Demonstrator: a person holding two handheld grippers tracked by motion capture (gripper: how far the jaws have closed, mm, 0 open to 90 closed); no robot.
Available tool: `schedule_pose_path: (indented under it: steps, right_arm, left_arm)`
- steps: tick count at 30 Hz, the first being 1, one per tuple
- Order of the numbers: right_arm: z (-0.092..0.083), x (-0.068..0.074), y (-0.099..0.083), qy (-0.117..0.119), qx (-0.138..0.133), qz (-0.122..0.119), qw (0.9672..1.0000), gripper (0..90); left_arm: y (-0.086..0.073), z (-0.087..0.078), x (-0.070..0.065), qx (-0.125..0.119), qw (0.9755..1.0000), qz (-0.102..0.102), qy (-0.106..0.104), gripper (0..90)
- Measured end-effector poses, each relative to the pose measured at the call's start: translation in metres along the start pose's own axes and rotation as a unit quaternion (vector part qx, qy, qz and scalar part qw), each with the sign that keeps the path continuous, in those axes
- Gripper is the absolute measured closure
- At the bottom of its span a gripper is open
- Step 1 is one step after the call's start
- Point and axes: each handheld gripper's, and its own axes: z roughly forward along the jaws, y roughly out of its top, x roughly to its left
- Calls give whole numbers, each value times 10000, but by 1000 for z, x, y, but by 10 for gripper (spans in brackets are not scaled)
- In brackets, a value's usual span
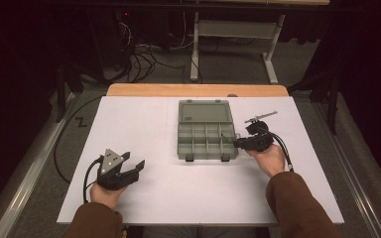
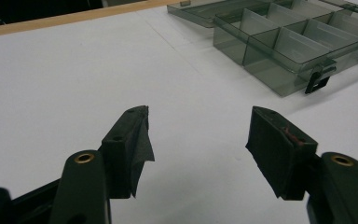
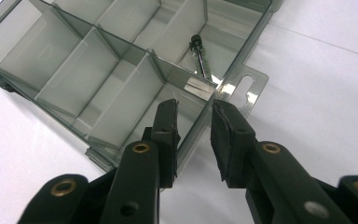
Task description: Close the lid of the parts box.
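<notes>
A translucent grey-green plastic compartment box (image 1: 207, 140) lies open in the middle of the white tabletop (image 1: 144, 124), its flat lid (image 1: 204, 111) folded back on the far side and its divided tray nearer the person. Two black latches hang from the tray's near edge. In the right gripper view a dark metal screw (image 3: 200, 58) lies inside one of the compartments by the tray's side wall, slanted along its floor.

The right gripper (image 1: 239, 143) sits at the right side of the tray, pointing left toward it, held in the person's right hand (image 1: 268, 157). In the right gripper view its jaws stand partly apart, a narrow gap between the pads, and they straddle the tray's clear side wall near a corner compartment; the pads do not appear to press on the wall, and nothing is held between them.

The left gripper (image 1: 133, 164) rests well apart from the box, near the front left of the tabletop, in the person's left hand (image 1: 106, 193). Its jaws are spread wide with only bare white surface between them.

A slim silver metal tool (image 1: 261, 117) lies on the tabletop just beyond the right gripper
</notes>
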Motion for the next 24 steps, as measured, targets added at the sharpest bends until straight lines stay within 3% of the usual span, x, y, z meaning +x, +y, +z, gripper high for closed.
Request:
schedule_pose_path:
  steps: [24]
  right_arm:
    - [1, 2, 1, -49, 77, -4, 10000, 757]
  left_arm:
    - [5, -1, 0, -161, 9999, 8, 4, 387]
